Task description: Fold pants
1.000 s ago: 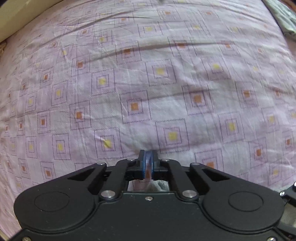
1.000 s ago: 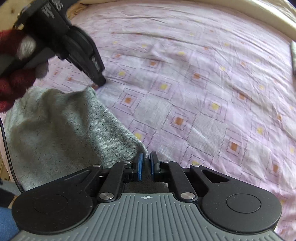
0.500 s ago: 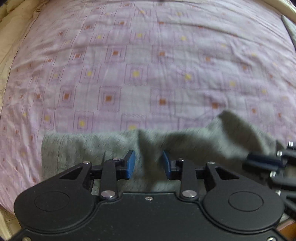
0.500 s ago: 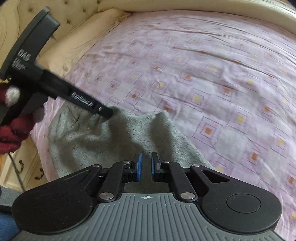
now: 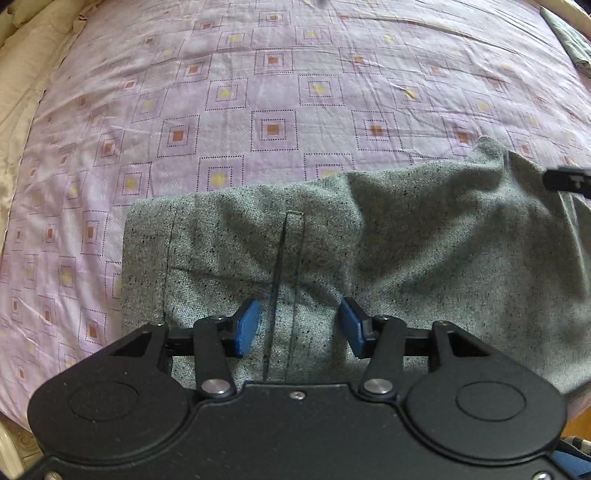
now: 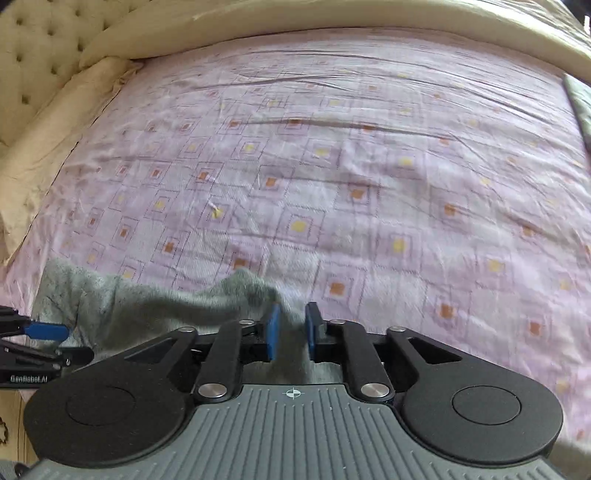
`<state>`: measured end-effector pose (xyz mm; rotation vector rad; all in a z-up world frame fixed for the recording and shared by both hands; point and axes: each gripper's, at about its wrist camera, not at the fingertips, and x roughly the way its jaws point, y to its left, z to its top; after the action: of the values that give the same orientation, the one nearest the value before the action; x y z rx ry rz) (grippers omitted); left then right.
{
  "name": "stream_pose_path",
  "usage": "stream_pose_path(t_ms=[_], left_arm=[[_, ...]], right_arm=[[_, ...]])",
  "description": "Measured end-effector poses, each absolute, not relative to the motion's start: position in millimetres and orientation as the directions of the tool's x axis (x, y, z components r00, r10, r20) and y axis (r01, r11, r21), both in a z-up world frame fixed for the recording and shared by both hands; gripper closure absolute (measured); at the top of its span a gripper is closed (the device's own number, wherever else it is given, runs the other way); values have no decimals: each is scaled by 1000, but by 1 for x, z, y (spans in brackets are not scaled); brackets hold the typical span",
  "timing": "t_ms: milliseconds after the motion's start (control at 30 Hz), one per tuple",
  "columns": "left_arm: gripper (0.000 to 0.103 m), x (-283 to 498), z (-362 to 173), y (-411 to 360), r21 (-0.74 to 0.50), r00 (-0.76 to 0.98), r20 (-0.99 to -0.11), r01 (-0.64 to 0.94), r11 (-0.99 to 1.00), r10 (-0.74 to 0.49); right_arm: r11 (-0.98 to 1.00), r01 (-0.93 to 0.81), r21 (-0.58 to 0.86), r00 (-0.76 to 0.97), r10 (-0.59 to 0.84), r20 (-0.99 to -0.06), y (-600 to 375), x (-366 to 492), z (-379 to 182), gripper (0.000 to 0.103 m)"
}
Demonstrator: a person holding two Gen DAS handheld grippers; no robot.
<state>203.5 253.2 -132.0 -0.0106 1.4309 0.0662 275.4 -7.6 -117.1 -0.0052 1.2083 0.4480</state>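
Bed: a wide mattress under a lilac bedsheet (image 5: 280, 92) printed with nested squares that have orange or yellow centres; it fills the space ahead of both hand-held grippers. A cream padded surround (image 6: 332, 22) runs along the far edge, and a tufted cream headboard (image 6: 33, 51) rises ahead and to the left of the right hand-held gripper.

Pants: grey speckled woven pants (image 5: 406, 251) lie on the near edge of the bed, directly under and just ahead of the left hand-held gripper. The cloth is rumpled, with soft ridges and a raised peak at its far right corner. A stitched placket with a dark slit runs from the fingers straight away from the camera; a second stitch line parallels it near the left edge. The far edge is a fairly straight line running crosswise. The long axis runs left to right across both views; which end is the waist cannot be told.

Left hand-held gripper: the left hand-held gripper (image 5: 298, 326) hovers low over the pants, pointing forward across the bed. Its blue pads (image 5: 245, 325) stand wide apart on either side of the placket, gripping nothing.

Right hand-held gripper: the right hand-held gripper (image 6: 290, 330) sits at the right end of the pants (image 6: 155, 306), pointing forward. Its blue pads (image 6: 272, 332) are parted by a narrow gap; a hump of grey cloth rises between them, but whether they pinch it cannot be told through the blur.
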Motion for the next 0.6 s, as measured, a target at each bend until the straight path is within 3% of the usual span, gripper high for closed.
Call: stream_pose_path(t_ms=[267, 400, 500, 600], left_arm=[[42, 182, -140, 251, 39, 132, -990, -8, 999, 40], [42, 168, -139, 240, 62, 133, -989, 5, 998, 61], [42, 155, -134, 229, 70, 150, -986, 8, 997, 68], [42, 144, -135, 221, 68, 122, -990, -36, 997, 72]], right_arm=[[984, -143, 105, 121, 123, -985, -73, 164, -146, 67], [988, -107, 115, 83, 125, -989, -91, 131, -146, 68], [979, -187, 77, 171, 109, -979, -90, 120, -131, 68], [918, -391, 60, 211, 153, -965, -75, 116, -125, 67]])
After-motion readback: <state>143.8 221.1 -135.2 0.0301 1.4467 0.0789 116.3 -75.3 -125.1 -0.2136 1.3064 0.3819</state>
